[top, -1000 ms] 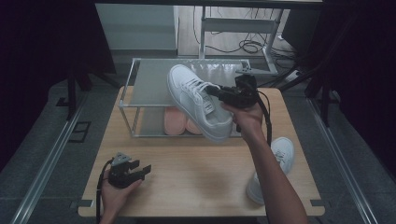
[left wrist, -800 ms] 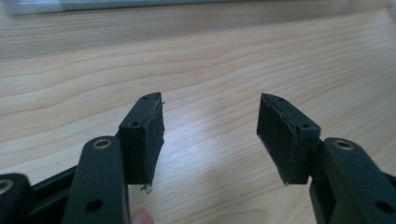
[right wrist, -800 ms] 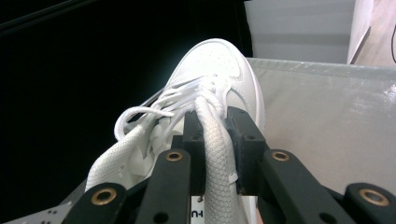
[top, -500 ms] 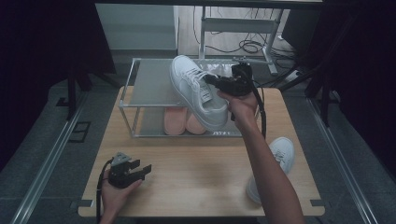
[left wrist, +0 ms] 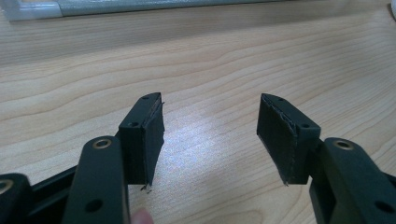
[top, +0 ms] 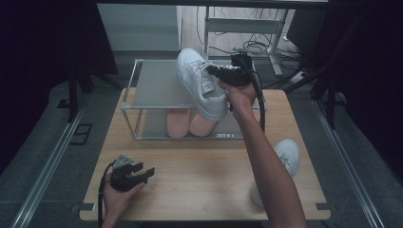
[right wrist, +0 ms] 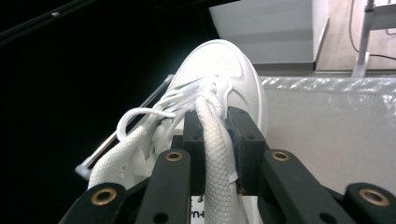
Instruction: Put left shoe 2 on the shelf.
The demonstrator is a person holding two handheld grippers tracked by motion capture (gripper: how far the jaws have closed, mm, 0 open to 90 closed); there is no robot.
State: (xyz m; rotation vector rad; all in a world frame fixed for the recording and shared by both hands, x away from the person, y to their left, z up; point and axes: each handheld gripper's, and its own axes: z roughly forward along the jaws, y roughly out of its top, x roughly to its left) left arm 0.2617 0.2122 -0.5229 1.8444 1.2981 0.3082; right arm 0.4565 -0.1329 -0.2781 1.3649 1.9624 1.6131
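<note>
Sneaker (top: 201,83) has moved back over the rack (top: 151,88) top since a second ago, so I judge I'm close to setting it down. My right gripper (top: 215,71) has its jaws clenched on the tongue, plain in the right gripper view. My left gripper (top: 148,172) rests on the tabletop (top: 199,166), jaws released. The high view adds pink shoes (top: 189,122) on the lower shelf.
</note>
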